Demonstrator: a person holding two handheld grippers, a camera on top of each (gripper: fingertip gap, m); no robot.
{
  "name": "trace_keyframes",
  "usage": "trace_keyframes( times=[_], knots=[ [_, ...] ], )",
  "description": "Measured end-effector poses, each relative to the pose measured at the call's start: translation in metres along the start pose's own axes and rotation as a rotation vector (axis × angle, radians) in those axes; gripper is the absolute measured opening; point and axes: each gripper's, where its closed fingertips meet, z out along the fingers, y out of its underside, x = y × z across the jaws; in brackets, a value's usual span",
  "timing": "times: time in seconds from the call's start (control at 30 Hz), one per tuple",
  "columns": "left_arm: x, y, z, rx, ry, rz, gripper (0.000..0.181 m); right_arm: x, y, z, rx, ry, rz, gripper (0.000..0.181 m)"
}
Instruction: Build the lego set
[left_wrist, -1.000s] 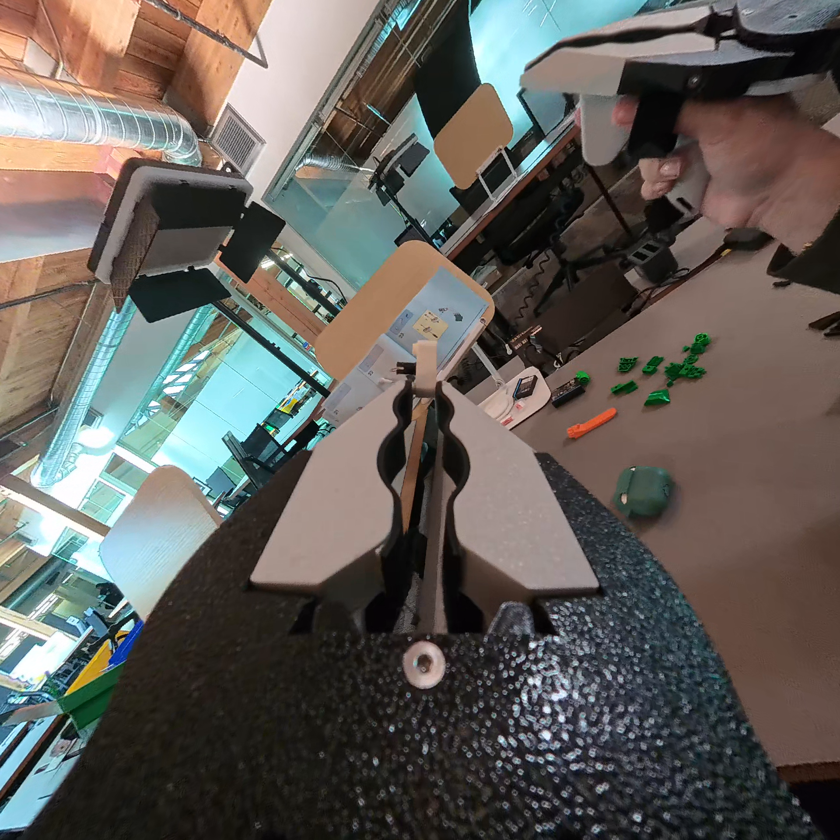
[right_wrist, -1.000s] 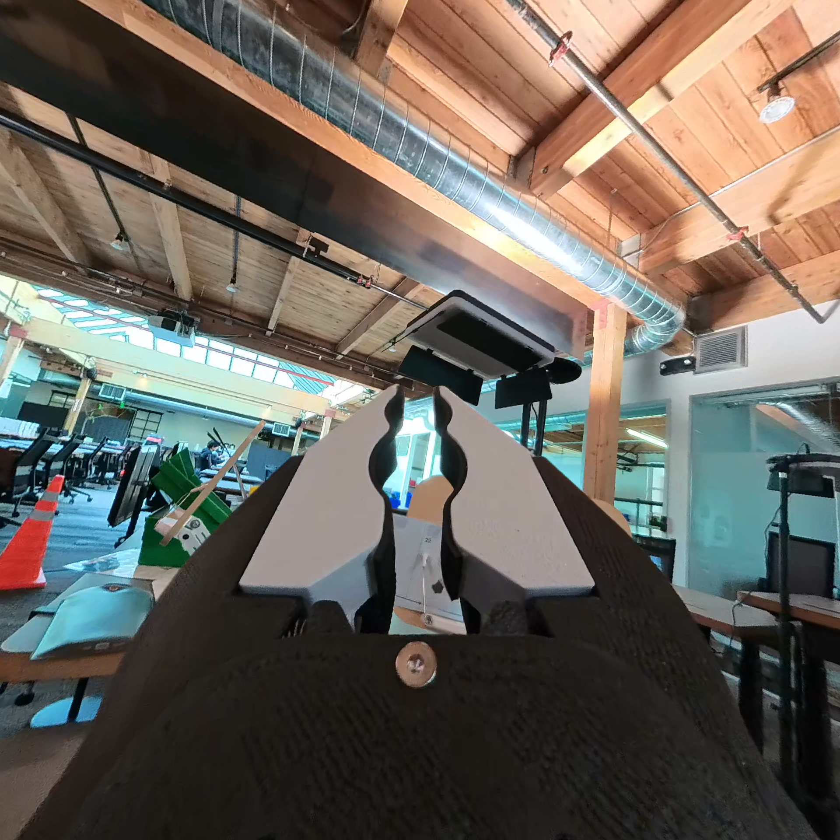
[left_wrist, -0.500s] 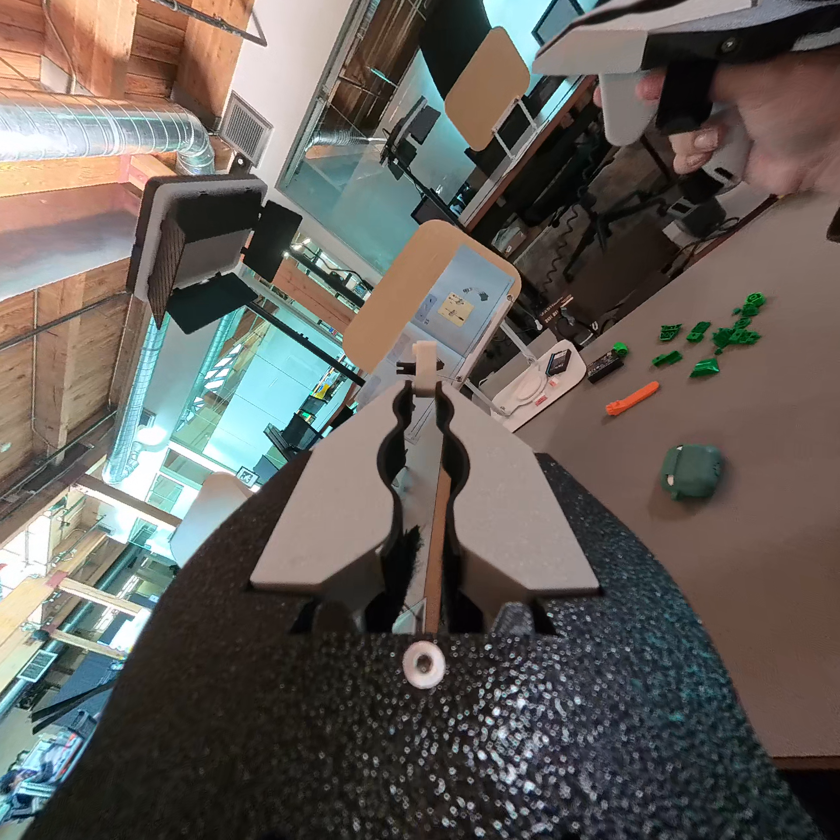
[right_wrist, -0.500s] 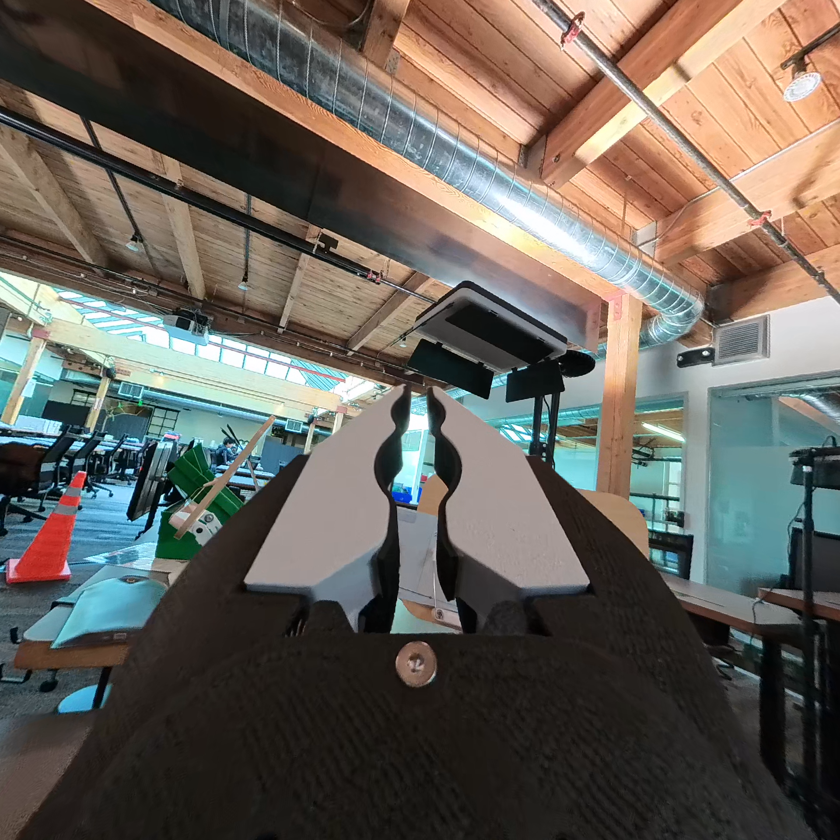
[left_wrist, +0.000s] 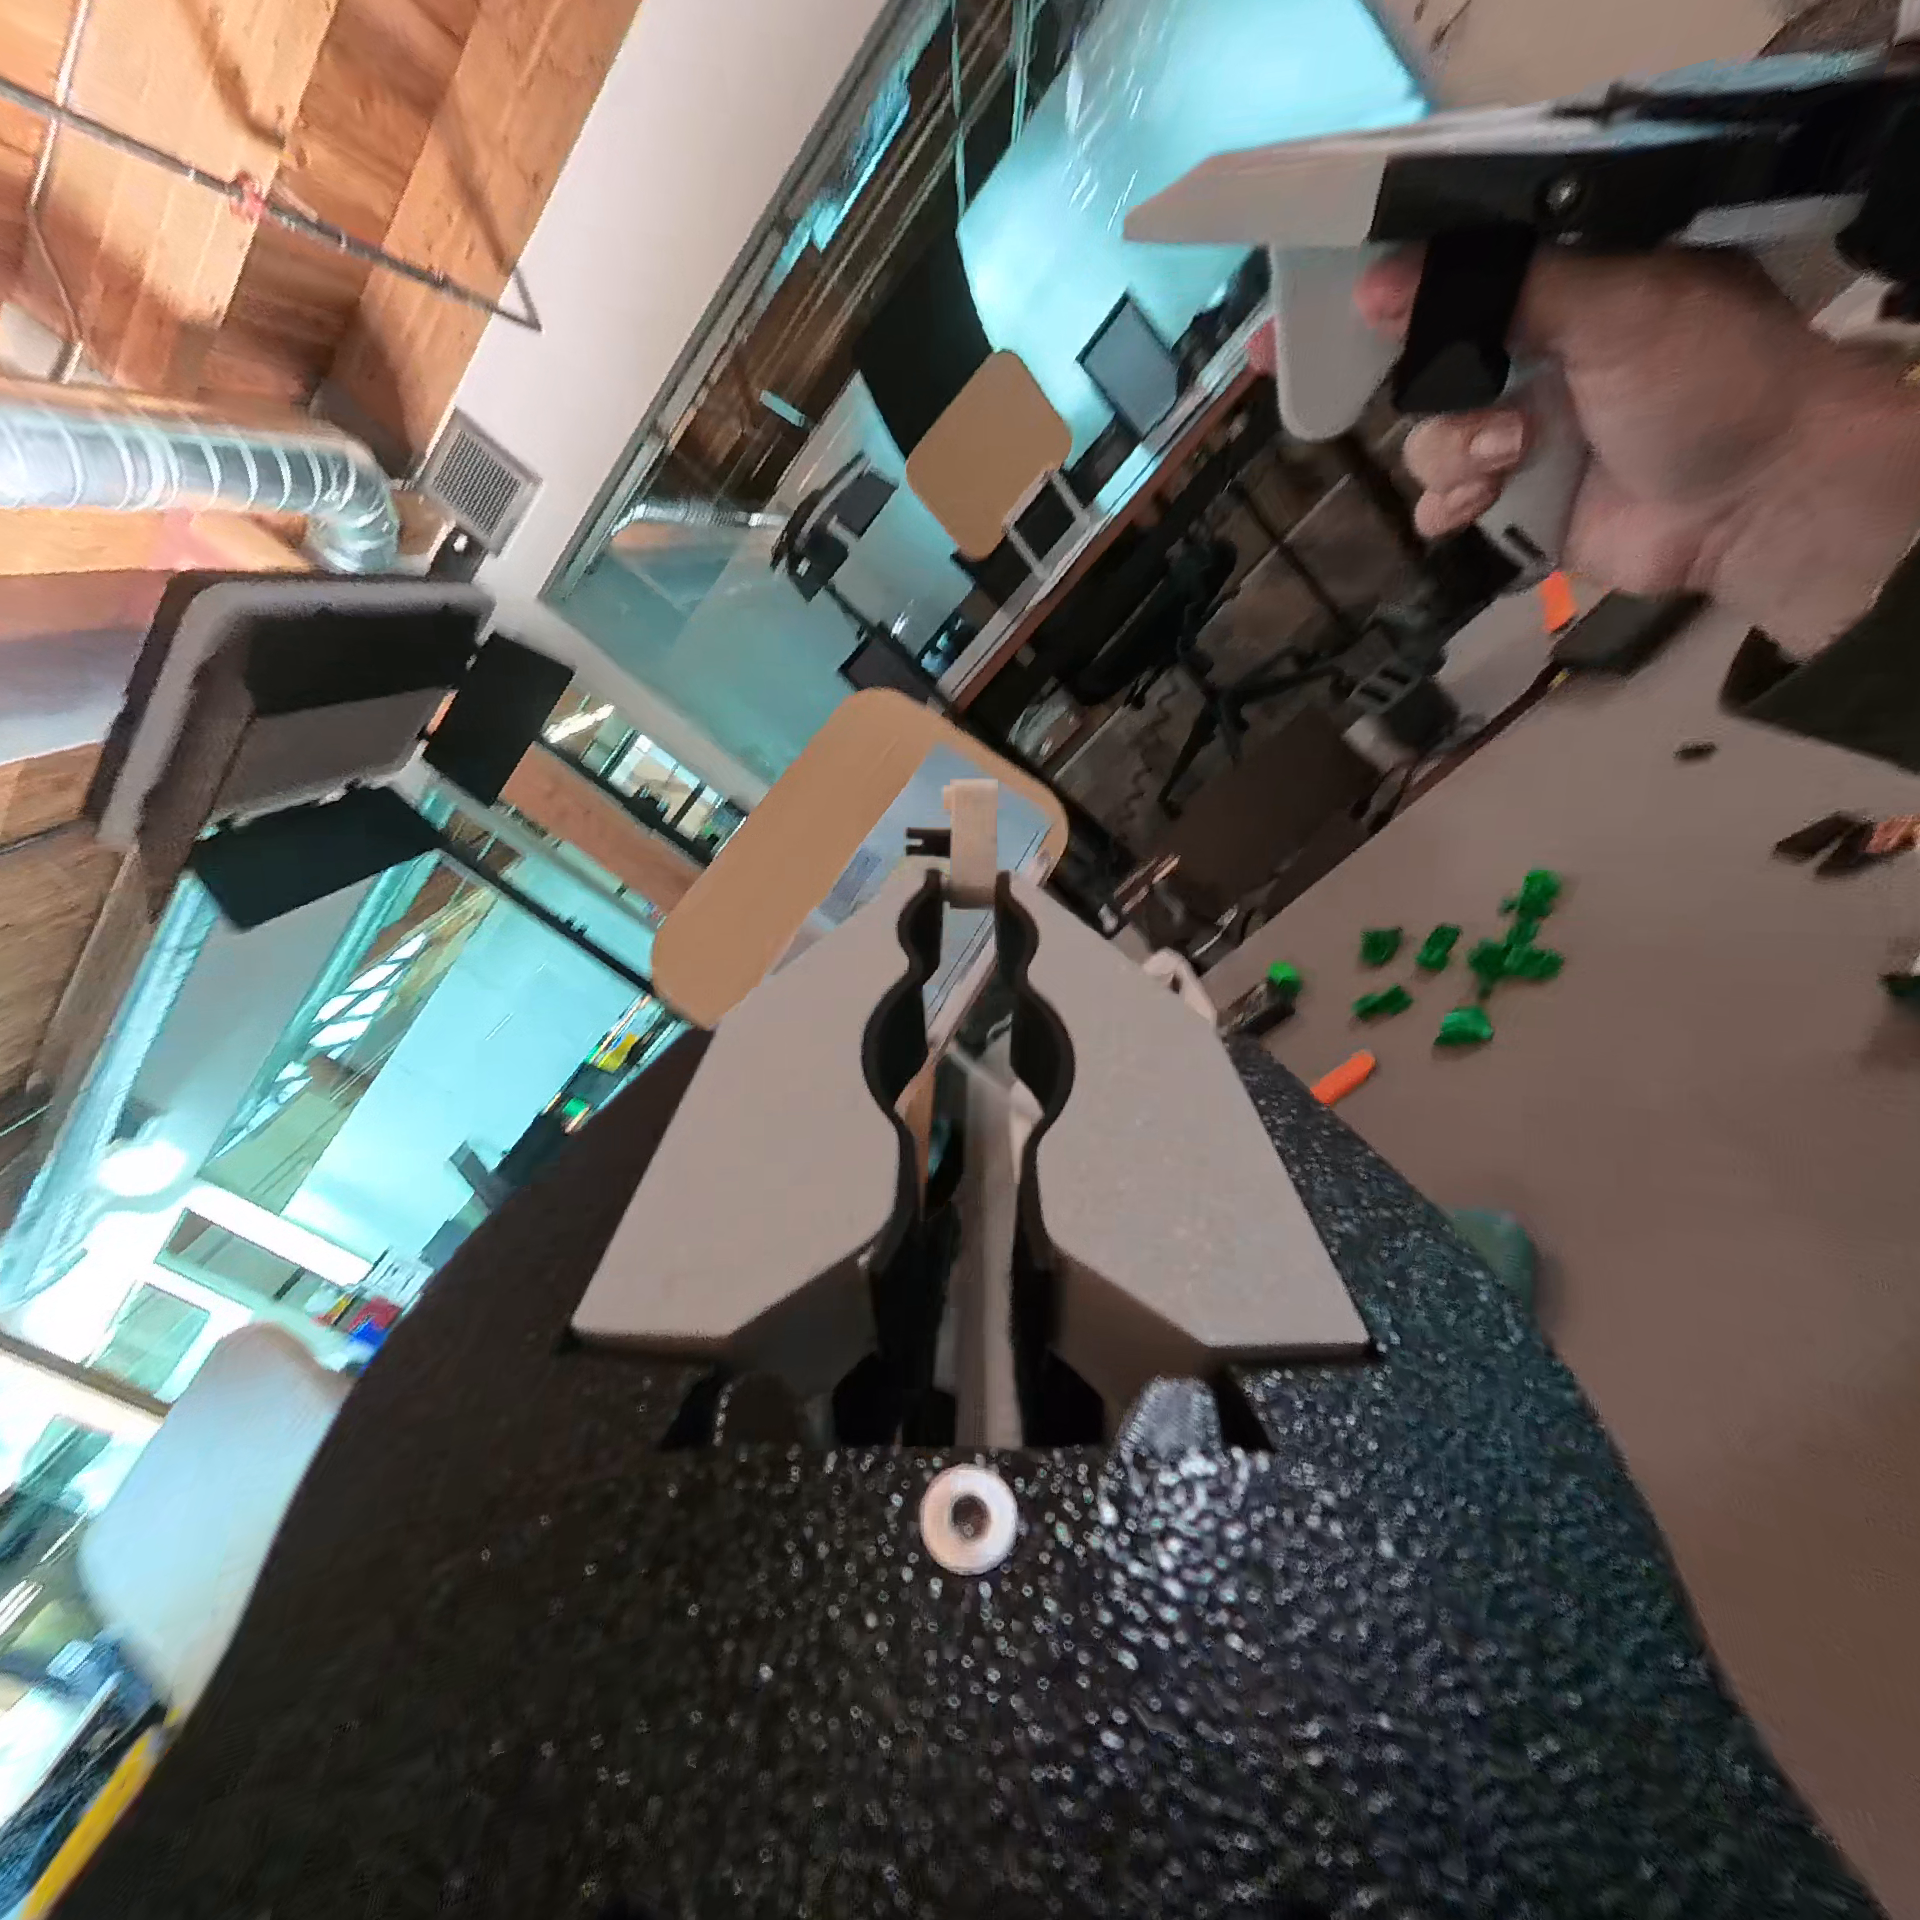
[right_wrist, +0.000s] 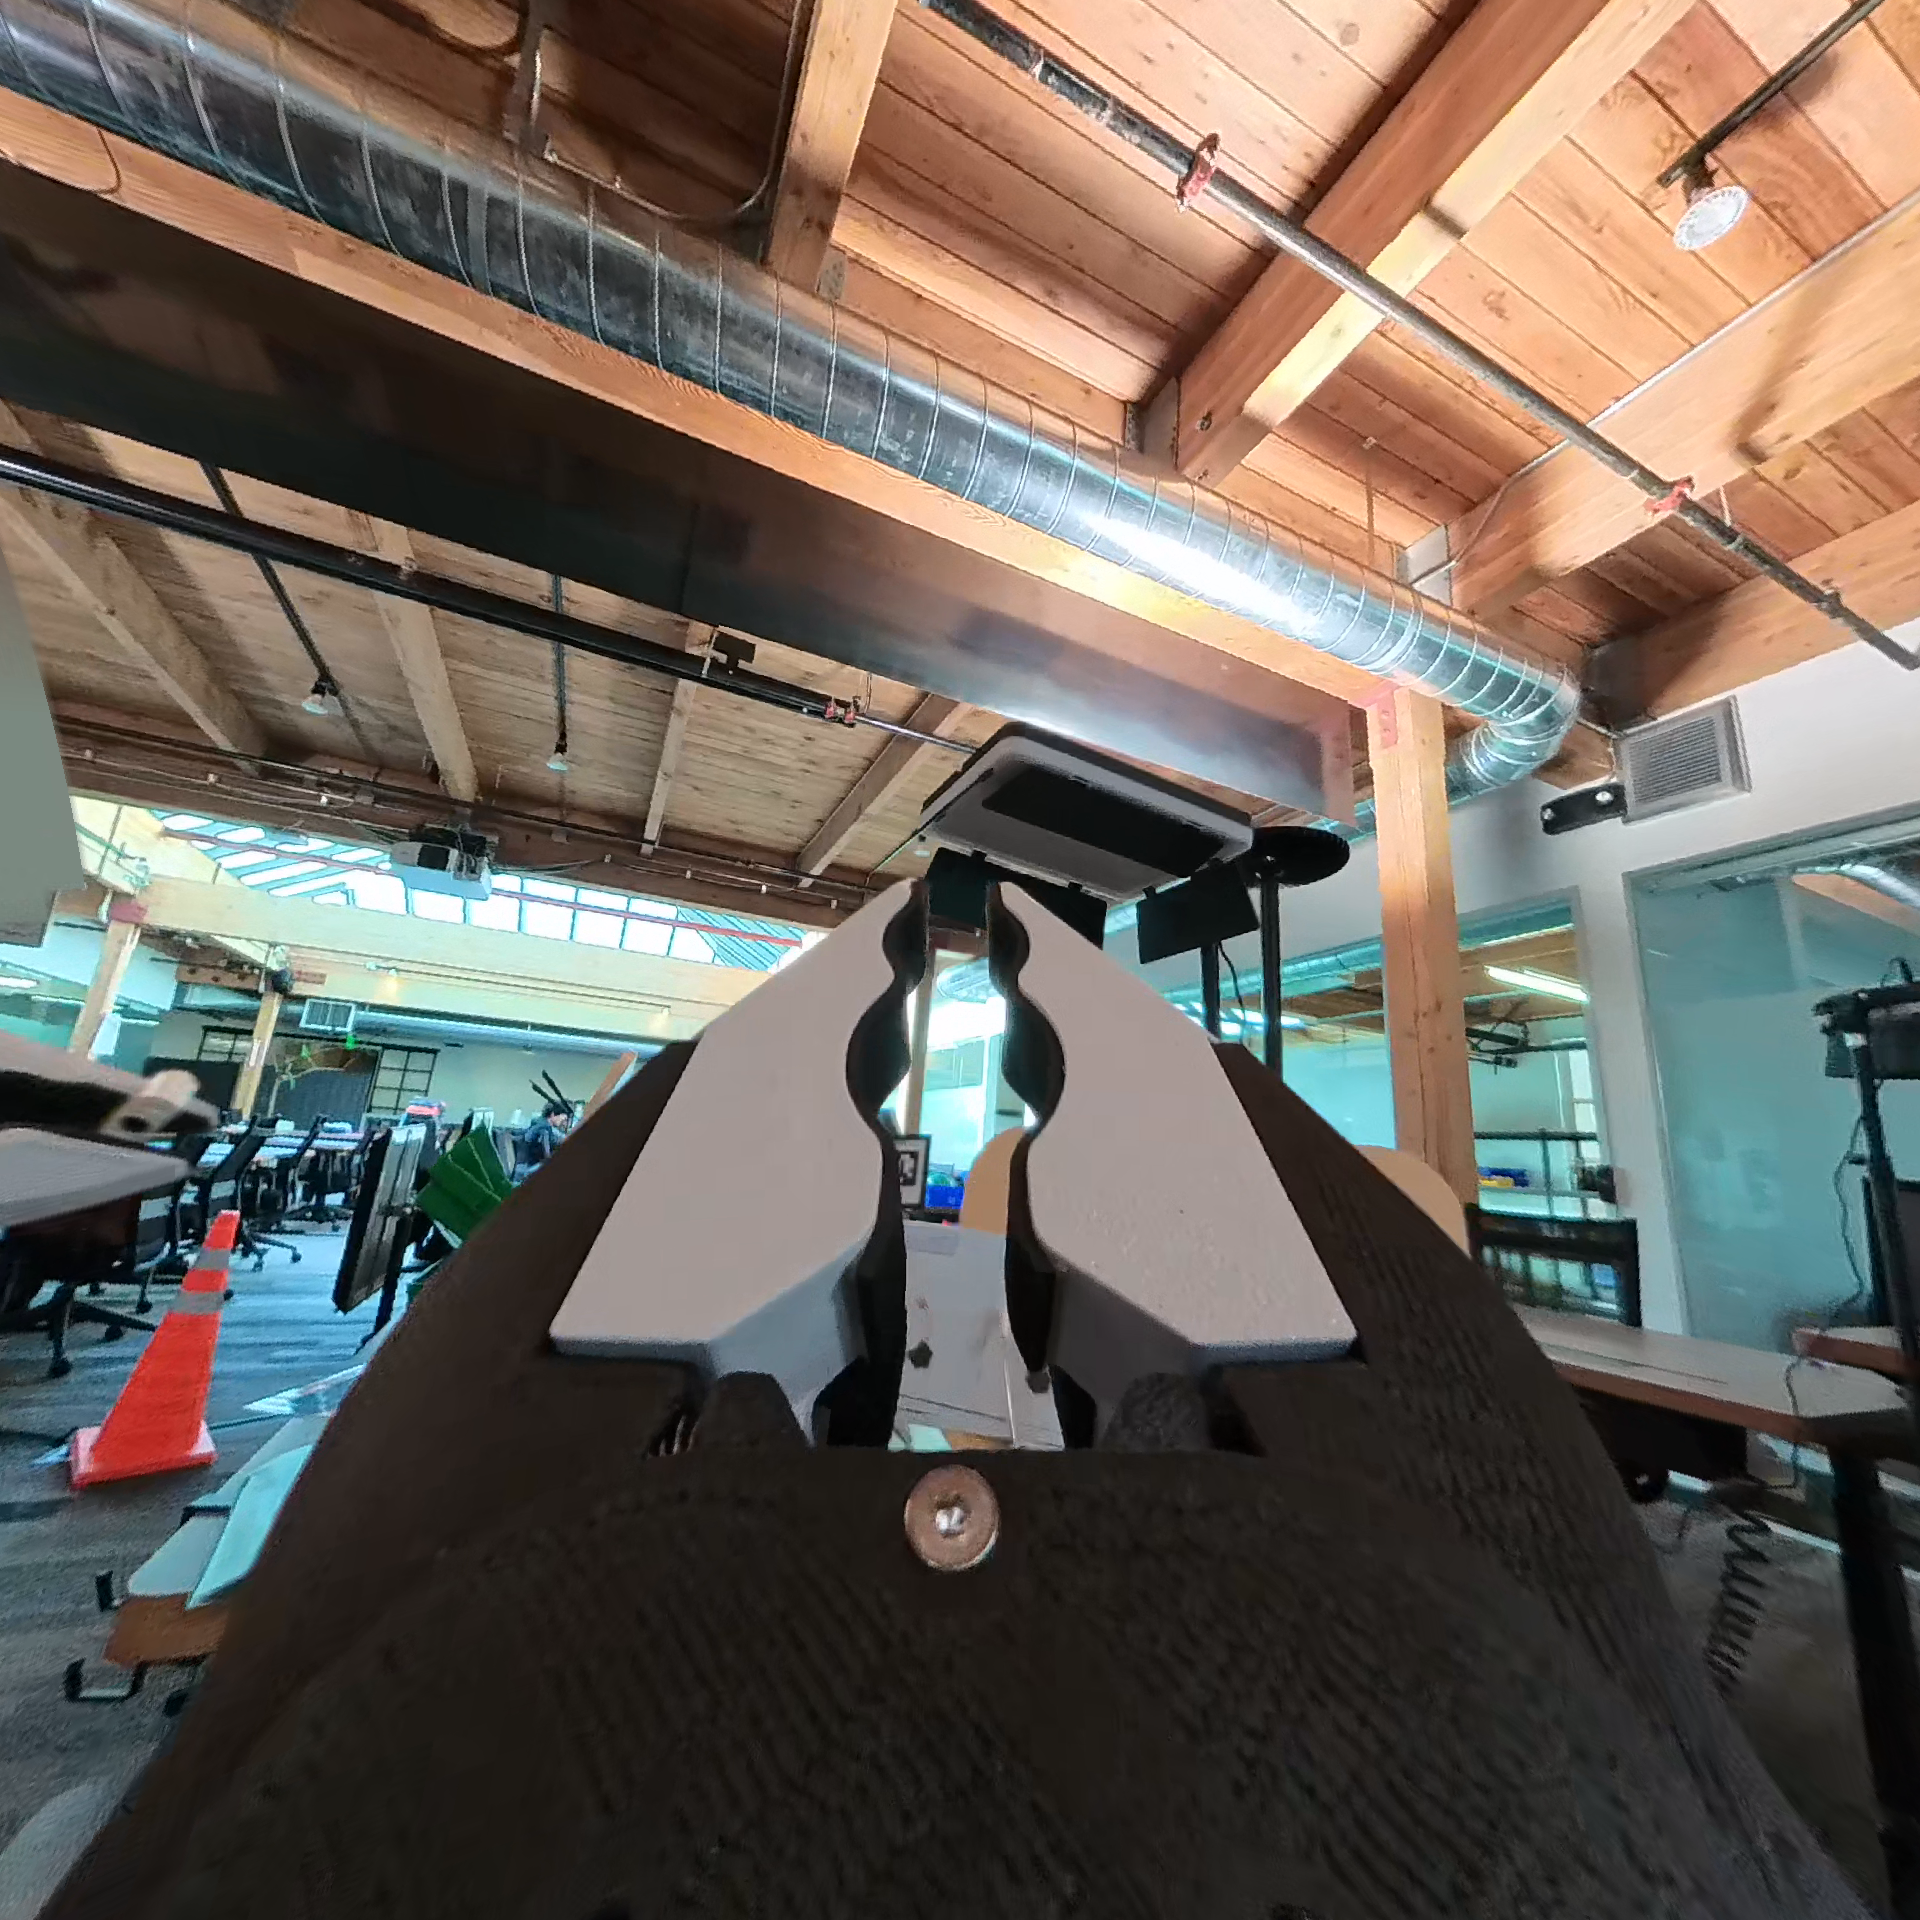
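Note:
My left gripper (left_wrist: 969, 883) is raised above the table and shut on a small pale lego piece (left_wrist: 974, 831) that sticks out past its tips. Several loose green lego pieces (left_wrist: 1455, 966) lie on the grey table (left_wrist: 1662, 1299) to the right, with small dark pieces (left_wrist: 1839, 842) farther off. My right gripper (right_wrist: 956, 914) points up at the ceiling, its fingers a narrow gap apart with nothing between them. It also shows in the left wrist view (left_wrist: 1195, 203), held by a hand (left_wrist: 1714, 436) high above the table.
An instruction booklet on a tan stand (left_wrist: 831, 831) stands beyond the left gripper. An orange tool (left_wrist: 1343, 1075) and a dark green case (left_wrist: 1501, 1247) lie on the table. A light panel on a stand (right_wrist: 1091, 821) hangs ahead. Office desks and an orange cone (right_wrist: 166, 1361) are behind. About 20 centimeters separates my left fingertips from my right.
The left gripper has swung, still holding the pale piece; the hand with the right gripper now looks larger and nearer. The right wrist view has tilted and moved closer to the light panel.

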Motion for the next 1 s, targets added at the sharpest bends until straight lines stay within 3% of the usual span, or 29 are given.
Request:
trace_keyframes(
  times=[0.2, 0.37, 0.53, 0.73, 1.0],
  knots=[
    [0.025, -0.014, 0.057, 0.115, 0.075, 0.094, 0.007, 0.028, -0.010, -0.013, -0.041, 0.053, 0.005, 0.010],
    [0.047, -0.034, 0.102, 0.249, 0.167, 0.141, 0.007, 0.044, -0.024, -0.023, 0.016, 0.079, 0.074, 0.010],
    [0.066, -0.038, 0.125, 0.359, 0.235, 0.234, 0.007, 0.046, -0.020, -0.023, -0.022, 0.091, 0.020, 0.010],
    [0.071, -0.022, 0.140, 0.383, 0.274, 0.294, 0.006, 0.059, 0.002, -0.020, -0.085, 0.113, 0.040, 0.010],
    [0.084, 0.009, 0.165, 0.306, 0.279, 0.364, 0.007, 0.064, 0.013, -0.019, -0.121, 0.117, 0.051, 0.011]
  ],
)
